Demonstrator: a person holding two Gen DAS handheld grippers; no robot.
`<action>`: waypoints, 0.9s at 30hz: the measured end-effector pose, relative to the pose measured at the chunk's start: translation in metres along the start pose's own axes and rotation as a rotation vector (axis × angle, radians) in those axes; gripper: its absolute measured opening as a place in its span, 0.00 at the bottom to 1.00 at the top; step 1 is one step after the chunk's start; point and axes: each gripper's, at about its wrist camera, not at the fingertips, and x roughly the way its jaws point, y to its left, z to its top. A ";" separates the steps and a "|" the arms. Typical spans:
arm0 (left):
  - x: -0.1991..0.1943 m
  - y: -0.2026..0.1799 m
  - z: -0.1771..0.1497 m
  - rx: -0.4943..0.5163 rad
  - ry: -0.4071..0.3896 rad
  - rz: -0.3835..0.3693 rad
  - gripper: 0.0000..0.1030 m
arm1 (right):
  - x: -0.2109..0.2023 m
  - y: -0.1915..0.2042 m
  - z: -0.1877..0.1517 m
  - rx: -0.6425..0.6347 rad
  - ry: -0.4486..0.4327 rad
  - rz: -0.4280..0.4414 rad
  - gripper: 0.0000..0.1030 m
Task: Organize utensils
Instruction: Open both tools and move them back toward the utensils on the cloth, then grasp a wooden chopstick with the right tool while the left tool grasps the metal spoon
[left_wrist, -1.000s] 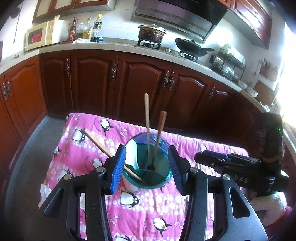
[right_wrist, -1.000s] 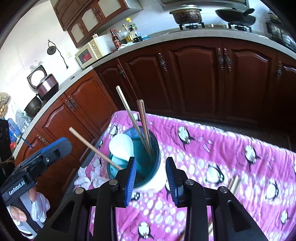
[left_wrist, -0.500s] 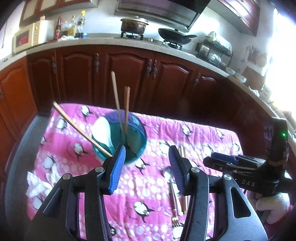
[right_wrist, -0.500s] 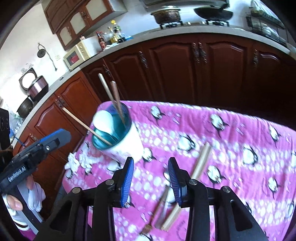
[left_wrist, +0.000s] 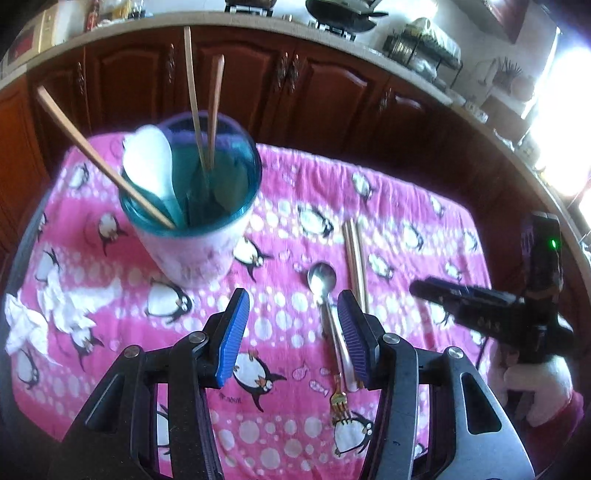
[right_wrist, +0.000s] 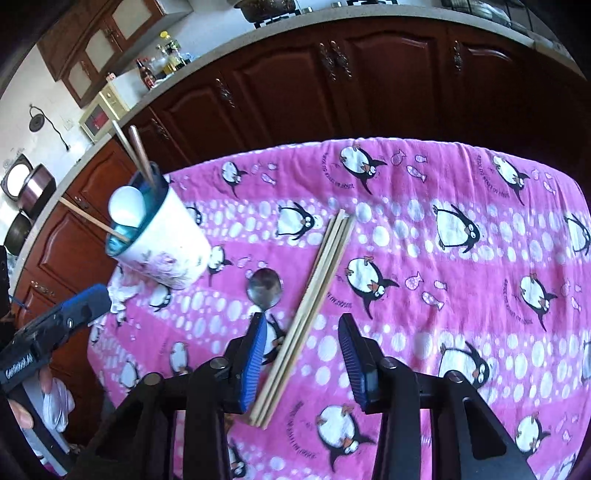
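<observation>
My right claw's left finger (right_wrist: 255, 354) hid the round steel spoon's (right_wrist: 264, 288) handle; my left claw's right finger (left_wrist: 352, 341) covered the near ends of the pale wooden chopsticks (left_wrist: 354, 254).

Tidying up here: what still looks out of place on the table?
A spoon, a fork and a bundle of chopsticks still lie loose on the cloth instead of standing in the cup. Crumpled tissue sits beside the cup. Both tongs are empty.
</observation>
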 end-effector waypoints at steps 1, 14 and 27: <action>0.003 0.000 -0.002 0.001 0.009 0.001 0.48 | 0.007 -0.001 0.003 0.005 0.010 -0.002 0.31; 0.035 0.008 -0.005 0.006 0.078 0.005 0.48 | 0.092 -0.002 0.053 0.029 0.121 -0.046 0.20; 0.057 0.006 -0.003 0.002 0.112 -0.012 0.48 | 0.068 -0.021 0.039 -0.025 0.103 -0.056 0.05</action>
